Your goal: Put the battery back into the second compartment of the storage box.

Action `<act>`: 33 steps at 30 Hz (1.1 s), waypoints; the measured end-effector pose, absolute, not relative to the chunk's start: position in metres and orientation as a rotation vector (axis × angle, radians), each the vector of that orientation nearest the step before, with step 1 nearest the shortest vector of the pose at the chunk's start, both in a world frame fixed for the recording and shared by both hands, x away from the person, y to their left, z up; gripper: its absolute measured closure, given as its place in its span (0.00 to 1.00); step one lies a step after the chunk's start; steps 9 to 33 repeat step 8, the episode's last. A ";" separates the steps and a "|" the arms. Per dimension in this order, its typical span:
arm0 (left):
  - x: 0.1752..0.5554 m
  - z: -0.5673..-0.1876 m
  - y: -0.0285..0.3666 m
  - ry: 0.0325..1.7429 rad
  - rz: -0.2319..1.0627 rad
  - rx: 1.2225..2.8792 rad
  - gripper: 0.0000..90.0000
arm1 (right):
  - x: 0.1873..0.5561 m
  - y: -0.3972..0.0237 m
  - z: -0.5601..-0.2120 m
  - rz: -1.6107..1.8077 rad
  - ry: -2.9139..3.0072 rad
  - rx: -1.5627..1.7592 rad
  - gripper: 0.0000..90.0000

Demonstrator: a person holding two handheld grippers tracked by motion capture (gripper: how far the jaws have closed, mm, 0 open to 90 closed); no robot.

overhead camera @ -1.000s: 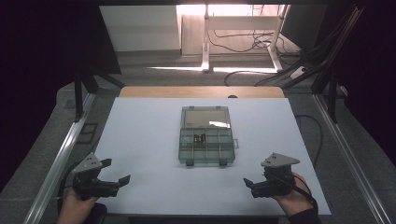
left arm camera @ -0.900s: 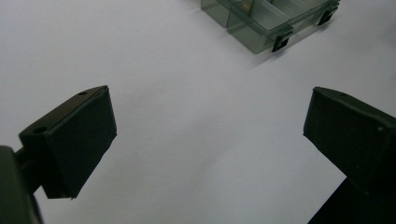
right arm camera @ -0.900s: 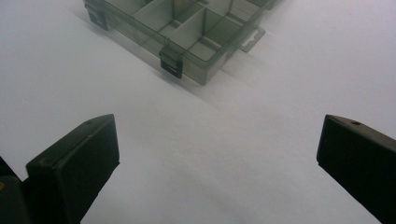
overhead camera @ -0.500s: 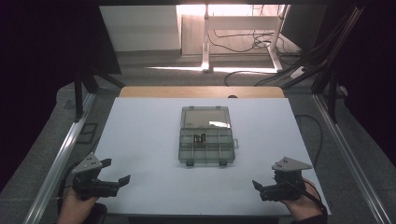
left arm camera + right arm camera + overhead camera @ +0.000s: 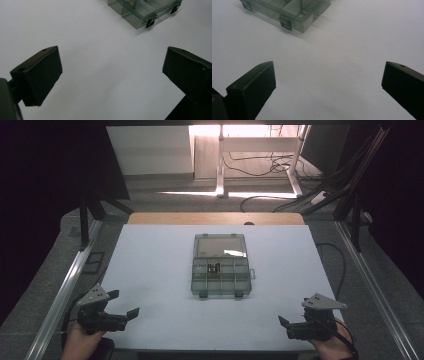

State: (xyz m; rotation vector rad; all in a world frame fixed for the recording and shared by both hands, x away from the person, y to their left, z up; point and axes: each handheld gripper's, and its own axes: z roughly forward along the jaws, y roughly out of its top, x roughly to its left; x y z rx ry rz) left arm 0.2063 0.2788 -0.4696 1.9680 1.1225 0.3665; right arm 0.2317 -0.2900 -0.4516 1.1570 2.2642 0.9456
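Your left gripper and right gripper gape wide, holding nothing. The organizer box sits between them, well apart, with what may be 2 small dark items inside.

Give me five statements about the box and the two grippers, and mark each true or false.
1. The box lies in the middle of the table. True.
2. The left gripper grips the box. False: its jaws are wide apart over bare table, well short of the box.
3. The right gripper is open. True.
4. The box's lid is shut. False: it lies open on the far side, with the compartments showing.
5. Both grippers are at the table's near edge, one on each side of the box. True.
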 end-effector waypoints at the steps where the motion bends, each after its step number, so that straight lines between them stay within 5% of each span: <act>1: 0.206 -0.470 0.279 1.122 0.367 1.968 0.03 | 0.232 -0.291 -0.452 0.949 2.260 1.162 0.00; 33: 0.207 -0.469 0.278 1.122 0.366 1.973 0.03 | 0.234 -0.291 -0.453 0.934 2.265 1.181 0.00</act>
